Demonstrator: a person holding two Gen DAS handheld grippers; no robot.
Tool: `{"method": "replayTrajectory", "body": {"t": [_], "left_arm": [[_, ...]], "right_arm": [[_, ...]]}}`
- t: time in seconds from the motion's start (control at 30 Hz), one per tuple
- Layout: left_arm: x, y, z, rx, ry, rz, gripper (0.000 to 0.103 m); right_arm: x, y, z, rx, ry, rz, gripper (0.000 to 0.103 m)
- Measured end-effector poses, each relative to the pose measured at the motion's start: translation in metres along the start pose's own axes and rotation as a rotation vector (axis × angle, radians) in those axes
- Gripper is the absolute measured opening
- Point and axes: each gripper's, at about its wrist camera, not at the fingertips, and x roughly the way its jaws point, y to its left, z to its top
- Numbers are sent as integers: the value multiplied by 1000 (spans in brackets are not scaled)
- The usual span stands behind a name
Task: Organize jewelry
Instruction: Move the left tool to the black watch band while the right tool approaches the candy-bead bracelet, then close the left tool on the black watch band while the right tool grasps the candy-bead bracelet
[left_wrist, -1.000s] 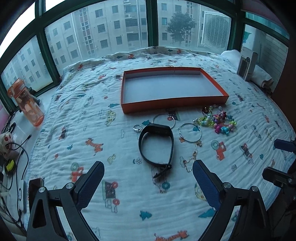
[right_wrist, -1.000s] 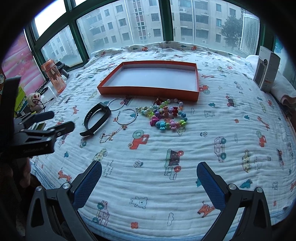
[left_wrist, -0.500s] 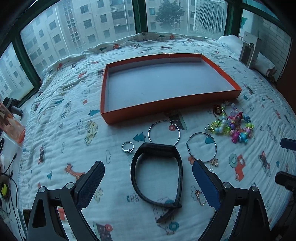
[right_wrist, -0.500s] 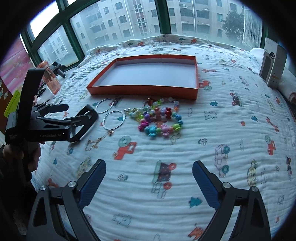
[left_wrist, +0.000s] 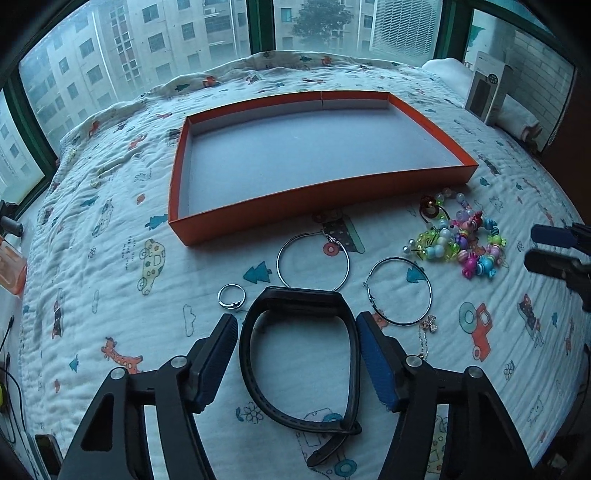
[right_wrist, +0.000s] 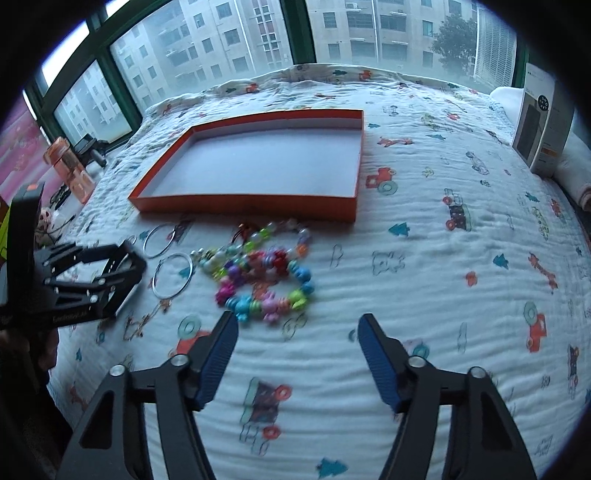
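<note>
— Since a second ago, what had moved?
— Both jaw pairs had narrowed, gripping nothing. Left gripper (left_wrist: 295, 354) now straddled the black rubber wristband (left_wrist: 299, 354), long axis near-to-far, buckle nearest. Right gripper (right_wrist: 297, 354) hung near the coloured bead bracelets (right_wrist: 266, 277), before the orange cardboard tray (left_wrist: 258, 218).

In the right wrist view the bead bracelets (right_wrist: 266, 280) are motion-blurred, their beads smeared together. At nine o'clock the left claw (right_wrist: 125, 271) covers most of the black band, and the ring is too small to find. In the left wrist view the band's strap tail (left_wrist: 325, 452) is partly hidden at six o'clock.
</note>
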Motion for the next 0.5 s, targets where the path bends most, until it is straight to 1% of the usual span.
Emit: {"method": "replayTrajectory", "body": {"t": [0.07,0.13,0.2,0.3,0.43,0.5], "left_arm": [[1,-1,0,2,0,-4,66],[1,-1,0,6,0,-3,66],[1,-1,0,6,-1,-5,66],[1,-1,1,3,-1,-6,65],[1,-1,1,3,-1,-6,65],[1,-1,1,1,-1,-7,65]], "right_arm": [[2,-3,3,3,-1,2,67],[5,-4,8,1,-1,10,63],[7,-4,12,-4,-1,29,59],[11,-1,18,-23,-5,55,55],[18,2,18,-42,8,58,54],[22,2,16,-43,19,44,50]]}}
